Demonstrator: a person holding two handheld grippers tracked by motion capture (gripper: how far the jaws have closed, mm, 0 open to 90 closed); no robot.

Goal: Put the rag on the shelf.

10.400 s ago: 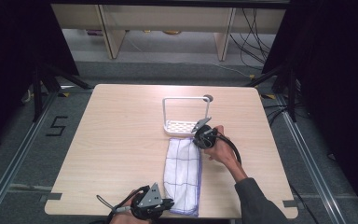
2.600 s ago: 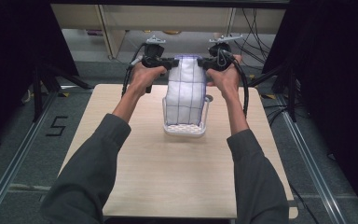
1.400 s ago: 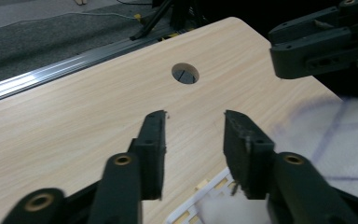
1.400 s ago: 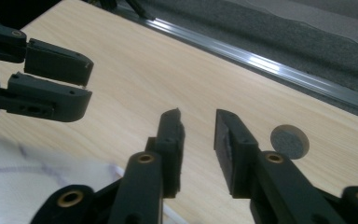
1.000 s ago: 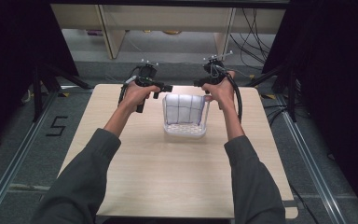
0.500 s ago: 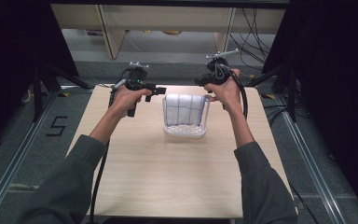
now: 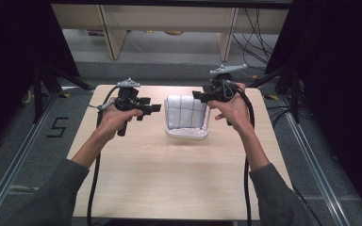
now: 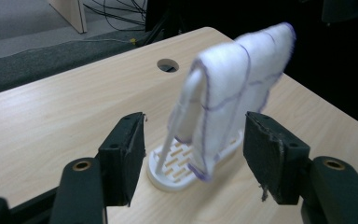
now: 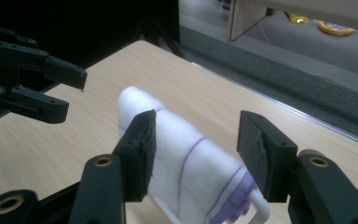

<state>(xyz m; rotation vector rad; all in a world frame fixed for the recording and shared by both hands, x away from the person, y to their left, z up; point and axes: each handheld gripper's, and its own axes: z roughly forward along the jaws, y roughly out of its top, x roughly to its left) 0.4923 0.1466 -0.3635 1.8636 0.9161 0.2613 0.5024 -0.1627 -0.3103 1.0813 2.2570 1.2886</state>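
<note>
So there's a white cloth [image 7: 185,111] with thin purple grid lines draped over the top bar of a small white rack [image 7: 186,133], which sits on the light wood worktop [image 7: 169,179] toward the far middle. The cloth hangs down both sides of the bar and its lower edge reaches the slotted base. The left tool [image 7: 146,108] is held just off the rack's left side, jaws spread apart with nothing in them, pointing at the cloth. The right tool [image 7: 201,95] sits near the rack's upper right corner, jaws also apart and gripping nothing; in its own view the cloth lies past the open jaws. There's a round cable hole [image 8: 168,65] in the worktop beyond the rack.
</note>
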